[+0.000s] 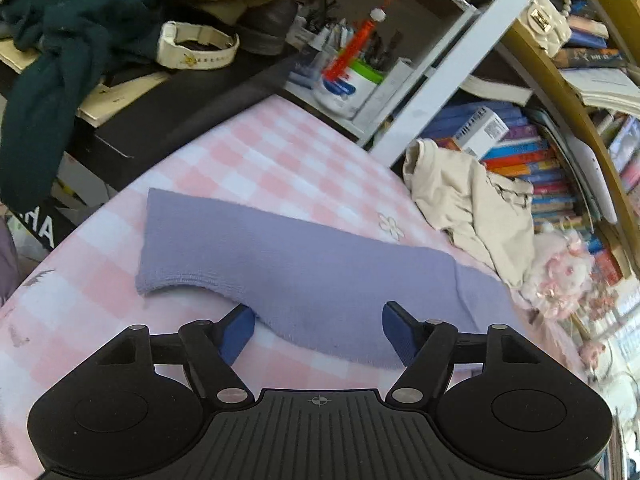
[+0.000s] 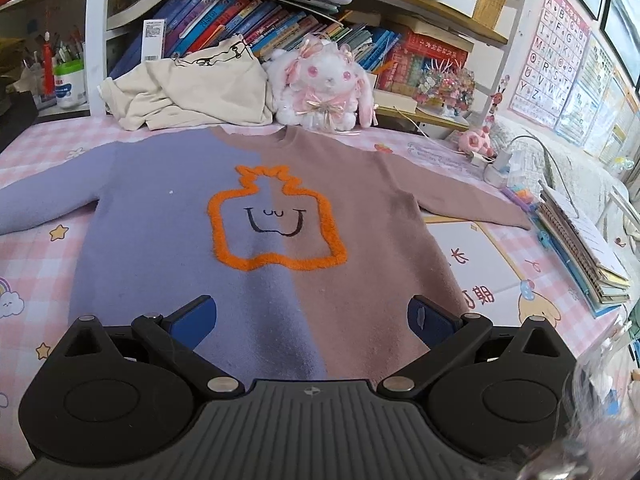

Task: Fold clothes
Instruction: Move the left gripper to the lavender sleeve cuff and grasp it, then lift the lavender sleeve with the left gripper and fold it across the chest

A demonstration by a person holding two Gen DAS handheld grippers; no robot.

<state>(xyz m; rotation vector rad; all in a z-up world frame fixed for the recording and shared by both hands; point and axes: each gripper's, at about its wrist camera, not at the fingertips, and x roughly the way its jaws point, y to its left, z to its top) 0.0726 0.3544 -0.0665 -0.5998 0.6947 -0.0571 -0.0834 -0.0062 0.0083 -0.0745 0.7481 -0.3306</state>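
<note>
A knit sweater, lavender on one half and dusty brown on the other, lies spread flat and face up on the pink checked bed. An orange fuzzy outline with a small drawn face marks its chest. Both sleeves stretch outward; the lavender sleeve lies flat, its cuff unfolded.

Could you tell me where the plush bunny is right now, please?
In the right wrist view, the plush bunny sits just beyond the sweater's collar, right of the cream garment, against the books.
</note>
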